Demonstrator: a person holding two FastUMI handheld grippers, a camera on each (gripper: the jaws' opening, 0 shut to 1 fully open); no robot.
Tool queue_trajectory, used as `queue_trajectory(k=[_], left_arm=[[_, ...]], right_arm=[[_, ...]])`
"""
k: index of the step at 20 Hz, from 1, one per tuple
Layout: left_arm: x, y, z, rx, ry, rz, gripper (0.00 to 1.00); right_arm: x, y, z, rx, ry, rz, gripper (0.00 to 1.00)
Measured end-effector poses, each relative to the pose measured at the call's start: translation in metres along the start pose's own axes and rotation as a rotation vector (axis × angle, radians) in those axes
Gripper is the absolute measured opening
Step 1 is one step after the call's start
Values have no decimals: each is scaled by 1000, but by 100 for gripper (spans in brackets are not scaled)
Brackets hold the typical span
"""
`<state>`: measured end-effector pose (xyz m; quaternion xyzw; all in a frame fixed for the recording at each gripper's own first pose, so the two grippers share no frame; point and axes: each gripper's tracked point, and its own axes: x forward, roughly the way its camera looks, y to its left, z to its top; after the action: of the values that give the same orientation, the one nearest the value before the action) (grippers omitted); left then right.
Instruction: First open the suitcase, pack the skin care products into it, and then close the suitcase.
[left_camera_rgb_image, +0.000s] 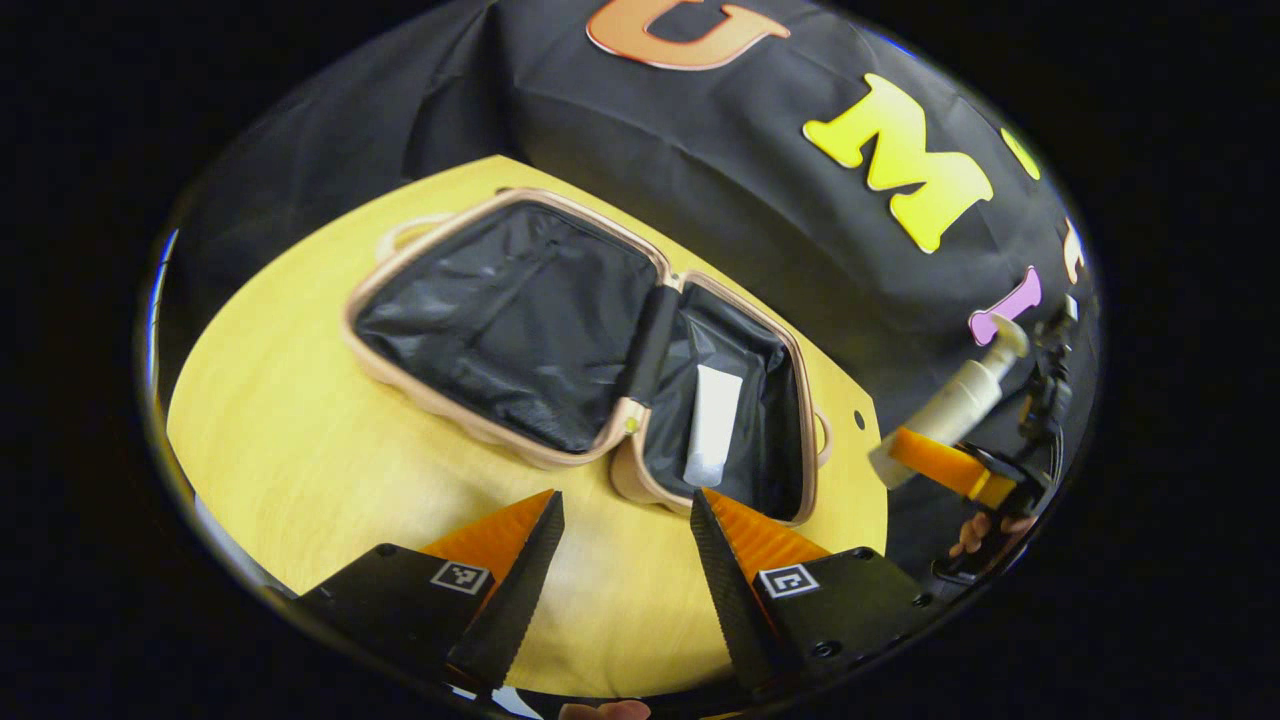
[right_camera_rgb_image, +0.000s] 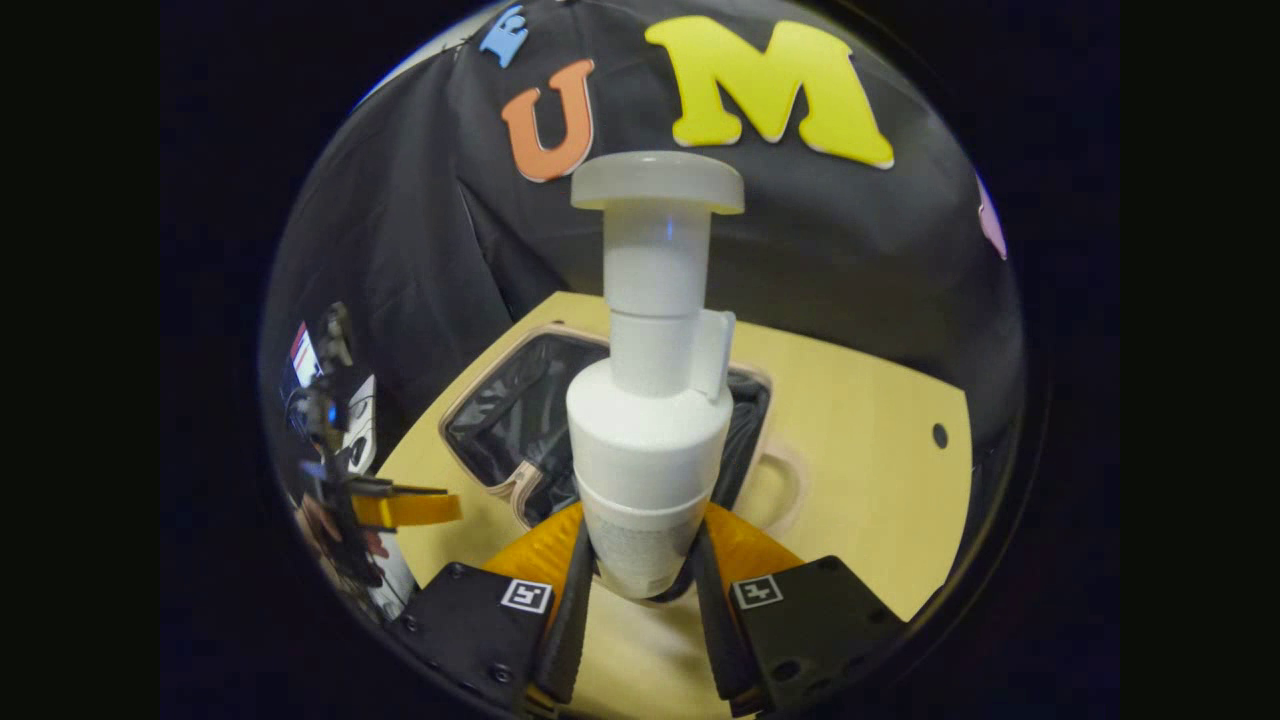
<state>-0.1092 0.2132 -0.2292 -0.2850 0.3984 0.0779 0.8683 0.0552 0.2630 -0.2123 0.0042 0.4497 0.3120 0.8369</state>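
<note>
Lying wide open on the yellow table (left_camera_rgb_image: 300, 440), the suitcase (left_camera_rgb_image: 520, 320) fills the middle of the left gripper view, its two black-lined halves side by side. A white tube (left_camera_rgb_image: 712, 425) rests in the smaller right half, its long side running from the frame's top down toward the bottom. The right gripper (right_camera_rgb_image: 640, 570) squeezes the bottom of a white pump bottle (right_camera_rgb_image: 650, 420), which stands up with its flat top toward the frame's top. The left gripper (left_camera_rgb_image: 625, 520) is spread wide and holds nothing.
</note>
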Motion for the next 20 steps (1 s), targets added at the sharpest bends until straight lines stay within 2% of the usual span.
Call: queue_trajectory(k=[3,6,11,16,17,20], left_arm=[[-34,23,4,76,-90,38,83],[-57,33,9,87,-132,44,83],[-70,59,11,48,-145,65,83],[-75,71,14,50,-154,77,83],[-75,72,14,53,-152,75,83],[-75,70,17,64,-153,59,83]], right_arm=[[46,-6,-17,134,152,-14,48],[74,-24,-34,282,288,-61,49],[101,-33,-50,412,369,-132,48],[108,-35,-66,364,346,-226,49],[108,-36,-68,357,339,-239,46],[111,-35,-72,326,340,-260,50]])
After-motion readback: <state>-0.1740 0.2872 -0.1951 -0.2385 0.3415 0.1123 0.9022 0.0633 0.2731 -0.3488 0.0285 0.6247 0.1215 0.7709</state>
